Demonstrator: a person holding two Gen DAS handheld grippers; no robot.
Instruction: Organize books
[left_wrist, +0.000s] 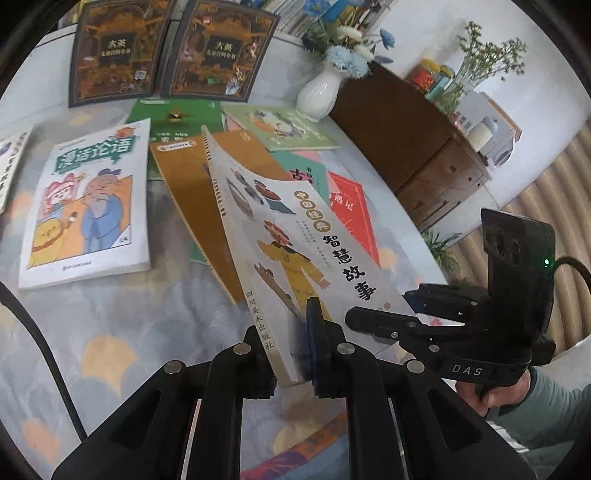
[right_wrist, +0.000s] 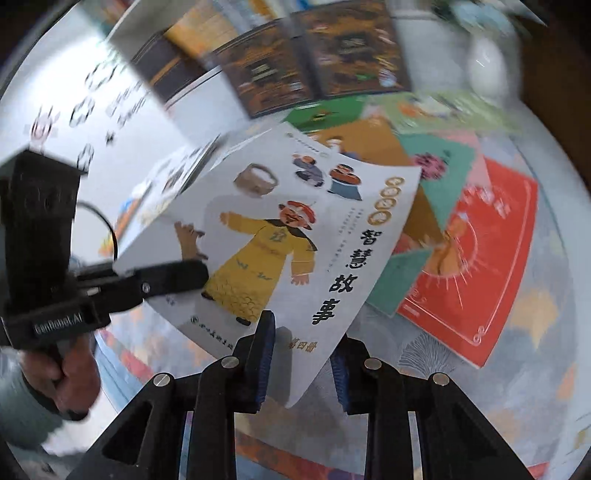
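Note:
A white storybook (left_wrist: 280, 258) with a yellow-robed figure on its cover is lifted off the table and tilted. My left gripper (left_wrist: 291, 354) is shut on its near spine corner. In the right wrist view the same book (right_wrist: 295, 236) lies between my right gripper's (right_wrist: 301, 354) jaws, which stand apart around its lower corner without pinching it. The left gripper (right_wrist: 177, 277) shows there clamped on the book's left edge. The right gripper (left_wrist: 384, 317) shows in the left wrist view at the book's right edge.
Several books lie spread on the patterned table (left_wrist: 129, 332): a cartoon sage book (left_wrist: 88, 206), an orange book (left_wrist: 192, 184), green books (left_wrist: 288, 129), a red book (right_wrist: 472, 266) and two dark books (left_wrist: 162, 51) at the back. A white vase (left_wrist: 317, 92) and a wooden cabinet (left_wrist: 417, 147) stand at right.

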